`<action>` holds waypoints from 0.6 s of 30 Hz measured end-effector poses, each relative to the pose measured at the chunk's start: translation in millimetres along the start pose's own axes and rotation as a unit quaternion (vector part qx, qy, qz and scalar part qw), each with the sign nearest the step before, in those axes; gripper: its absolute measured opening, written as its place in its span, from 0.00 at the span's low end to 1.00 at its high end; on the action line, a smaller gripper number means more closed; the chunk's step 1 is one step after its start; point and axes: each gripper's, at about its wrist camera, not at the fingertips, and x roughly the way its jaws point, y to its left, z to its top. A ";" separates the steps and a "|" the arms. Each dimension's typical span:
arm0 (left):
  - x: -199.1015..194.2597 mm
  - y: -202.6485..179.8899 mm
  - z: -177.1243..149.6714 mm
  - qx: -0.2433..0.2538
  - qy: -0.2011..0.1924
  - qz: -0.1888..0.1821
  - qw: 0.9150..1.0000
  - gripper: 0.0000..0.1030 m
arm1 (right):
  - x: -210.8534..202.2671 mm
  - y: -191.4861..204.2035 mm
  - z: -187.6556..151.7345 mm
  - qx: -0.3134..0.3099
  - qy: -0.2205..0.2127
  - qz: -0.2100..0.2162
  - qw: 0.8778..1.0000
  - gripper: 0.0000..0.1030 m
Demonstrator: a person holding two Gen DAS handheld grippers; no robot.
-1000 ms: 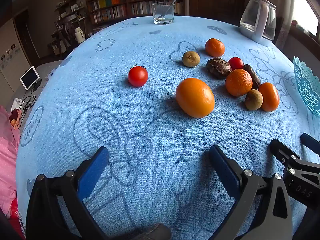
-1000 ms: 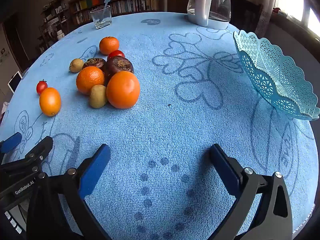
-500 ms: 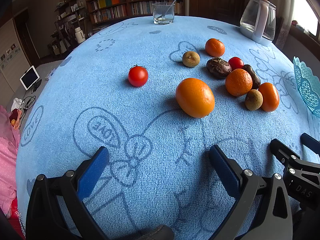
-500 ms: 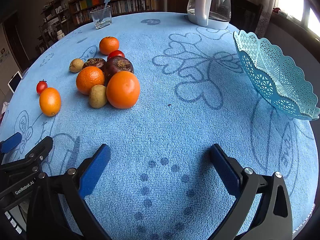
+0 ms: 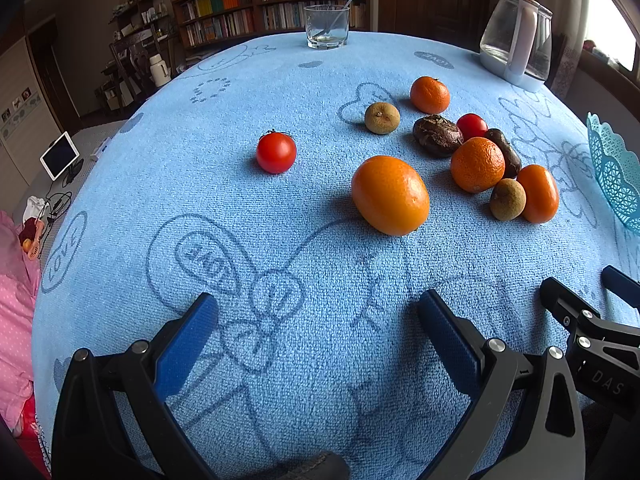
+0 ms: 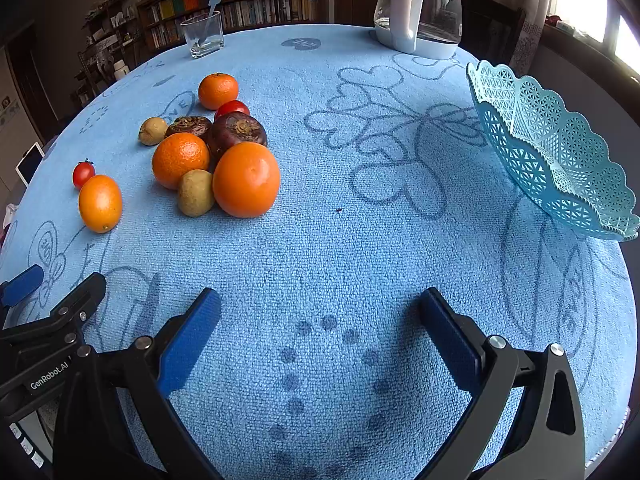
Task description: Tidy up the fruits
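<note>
Blue terry cloth covers the table [image 6: 360, 240], and every fruit is seen lying on it: nothing has been moved into the teal lattice basket [image 6: 560, 152], whose inside appears empty, though part of it is cut off. A large orange [image 5: 390, 195] and a tomato [image 5: 276, 153] are set apart from the main cluster [image 6: 212, 160]. The left gripper [image 5: 318, 320] and right gripper [image 6: 320, 320] are both held wide apart, with nothing gripped. The task is judged barely begun.
</note>
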 end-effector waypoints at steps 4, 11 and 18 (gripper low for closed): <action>0.0 0.1 0.0 0.000 0.000 0.000 1.000 0.95 | 0.0 -0.1 -0.1 0.000 0.000 0.000 1.000 0.98; -0.1 -0.1 -0.1 0.001 -0.001 0.002 1.000 0.95 | 0.2 -0.1 0.1 0.000 0.000 0.000 1.000 0.98; -0.9 0.9 0.0 0.002 -0.001 0.003 1.000 0.95 | 0.7 0.2 0.5 0.000 0.002 0.001 1.000 0.98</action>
